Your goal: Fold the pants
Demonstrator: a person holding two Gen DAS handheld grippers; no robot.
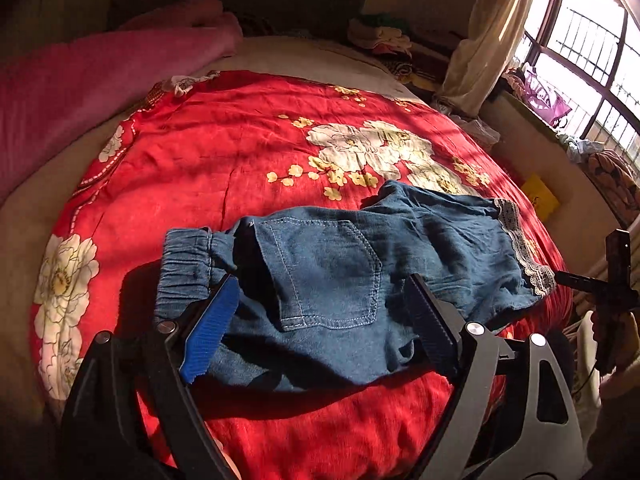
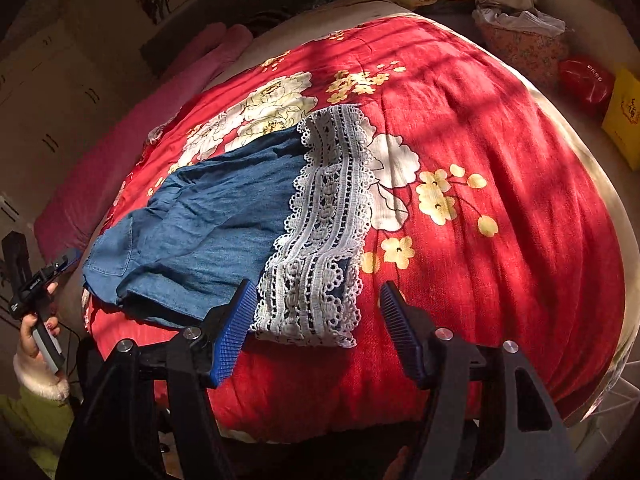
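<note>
Blue denim pants (image 1: 340, 272) lie folded lengthwise on a red flowered bedspread (image 1: 224, 152), elastic waistband (image 1: 184, 268) at the left, white lace hem (image 1: 520, 248) at the right. My left gripper (image 1: 320, 280) is open, its blue pads either side of the back pocket, just above the fabric. In the right wrist view the pants (image 2: 208, 220) end in the lace hem (image 2: 324, 240). My right gripper (image 2: 316, 288) is open over the hem's near edge, holding nothing. The right gripper also shows in the left wrist view (image 1: 580, 280).
A pink blanket (image 1: 80, 92) lies along the bed's left side. Piled clothes (image 1: 384, 40) sit at the head of the bed. A curtain (image 1: 492, 32) and window are at the right. A yellow box (image 2: 624, 120) and red bag (image 2: 586, 80) lie beside the bed.
</note>
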